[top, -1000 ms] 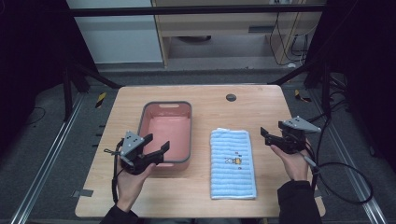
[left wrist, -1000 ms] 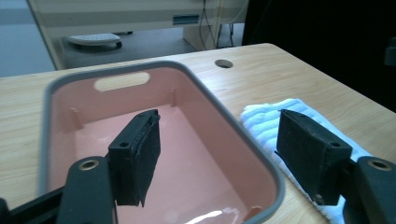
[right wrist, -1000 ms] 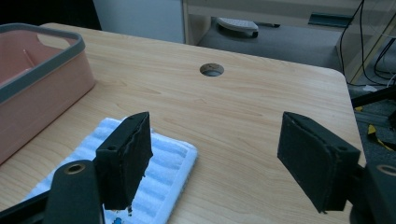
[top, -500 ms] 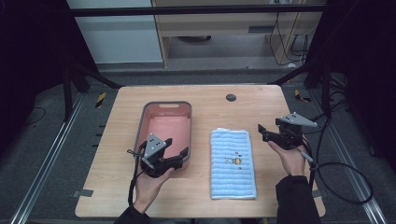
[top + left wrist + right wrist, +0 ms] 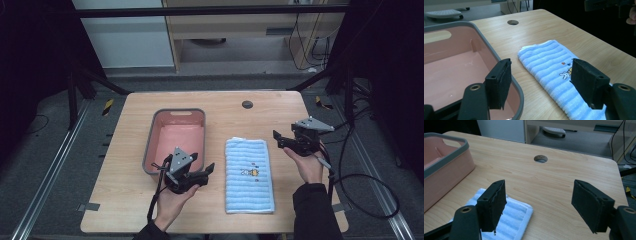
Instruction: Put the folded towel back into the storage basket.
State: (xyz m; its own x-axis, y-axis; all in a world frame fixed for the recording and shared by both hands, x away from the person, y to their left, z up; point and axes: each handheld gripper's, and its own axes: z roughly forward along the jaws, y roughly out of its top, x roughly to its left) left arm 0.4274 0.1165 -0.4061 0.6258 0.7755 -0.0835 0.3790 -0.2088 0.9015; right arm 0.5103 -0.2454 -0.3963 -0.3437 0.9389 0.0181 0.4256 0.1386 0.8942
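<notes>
Wood table (image 5: pixel 125 200): pink tub (image 5: pixel 176 140) empty, towel (image 5: pixel 249 175) beside; both grippers' jaws apart.

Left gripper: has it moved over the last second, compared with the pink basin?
Yes. The left gripper has moved toward the person's right along the near end of the pink basin, from its left corner to its right corner, nearing the blue towel.

High view: overhead, facing forward and down across the table (image 5: pixel 125 200). Gripper views: low, close, looking along their jaws; both share the towel (image 5: pixel 549 65) and basin (image 5: pixel 441 167).
</notes>
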